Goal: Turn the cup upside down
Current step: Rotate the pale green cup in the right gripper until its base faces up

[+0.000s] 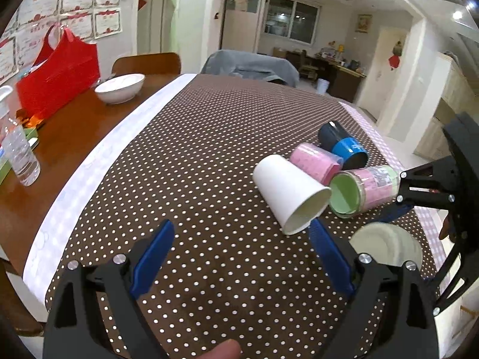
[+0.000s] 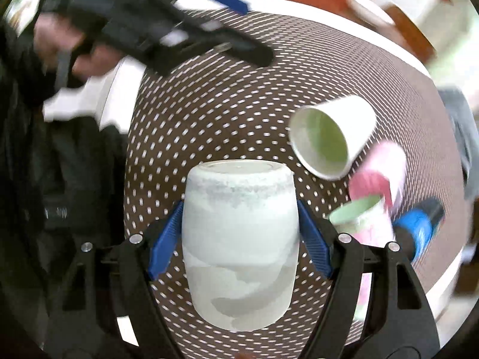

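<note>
The dotted cloth (image 2: 209, 113) carries 4 fallen cups at 2 o'clock. The frosted cup (image 2: 239, 239) sits base-up, axis upright, clamped between the right gripper's (image 2: 239, 236) blue pads. The left gripper (image 1: 239, 257), at 11 o'clock of it, hovers level, fingers apart, empty.

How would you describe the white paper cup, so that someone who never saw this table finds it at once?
Look at the brown dotted tablecloth; near its right side several cups lie tipped over in a cluster. The white paper cup is the one nearest the left tool, lying on its side with its open mouth toward that tool. Unlike the pink cup, the blue cup and the green-lined cup, it is plain white.
</note>
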The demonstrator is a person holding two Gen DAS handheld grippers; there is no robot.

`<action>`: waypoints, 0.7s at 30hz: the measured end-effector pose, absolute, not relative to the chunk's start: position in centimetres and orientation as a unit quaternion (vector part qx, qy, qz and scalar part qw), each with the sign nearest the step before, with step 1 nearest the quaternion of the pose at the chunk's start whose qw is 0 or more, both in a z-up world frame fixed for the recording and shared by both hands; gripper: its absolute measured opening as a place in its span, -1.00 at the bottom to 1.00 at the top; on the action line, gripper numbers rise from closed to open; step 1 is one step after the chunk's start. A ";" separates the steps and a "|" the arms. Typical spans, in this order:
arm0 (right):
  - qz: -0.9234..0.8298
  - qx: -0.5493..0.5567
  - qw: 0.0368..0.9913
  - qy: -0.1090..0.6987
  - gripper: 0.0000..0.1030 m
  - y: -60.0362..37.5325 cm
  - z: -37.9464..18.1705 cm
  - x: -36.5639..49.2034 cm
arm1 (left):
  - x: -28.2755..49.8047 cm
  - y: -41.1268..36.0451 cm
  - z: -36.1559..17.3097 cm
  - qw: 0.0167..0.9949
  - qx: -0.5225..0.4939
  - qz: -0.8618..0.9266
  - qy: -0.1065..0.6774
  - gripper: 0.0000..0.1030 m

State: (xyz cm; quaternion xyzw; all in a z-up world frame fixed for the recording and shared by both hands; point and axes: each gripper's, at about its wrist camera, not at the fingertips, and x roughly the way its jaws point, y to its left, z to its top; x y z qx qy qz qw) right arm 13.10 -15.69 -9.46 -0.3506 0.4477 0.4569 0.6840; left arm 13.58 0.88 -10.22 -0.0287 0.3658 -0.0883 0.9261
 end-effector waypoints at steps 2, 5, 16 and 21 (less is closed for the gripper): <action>0.435 -0.299 0.714 0.459 0.42 -15.9 -9.8 13.6 | 13.3 0.8 -10.1 0.928 -0.030 -0.097 0.359 0.75; 0.407 -0.220 0.753 0.468 0.42 -17.1 -9.4 14.3 | 12.8 0.6 -10.0 0.930 -0.030 -0.104 0.352 0.75; 0.294 -0.007 0.863 0.411 0.41 -20.8 -7.8 13.1 | 9.0 -0.2 -10.0 0.938 -0.023 -0.115 0.327 0.75; 0.255 0.021 0.902 0.348 0.41 -21.0 -6.7 10.7 | 7.7 0.3 -9.3 0.944 -0.028 -0.108 0.311 0.75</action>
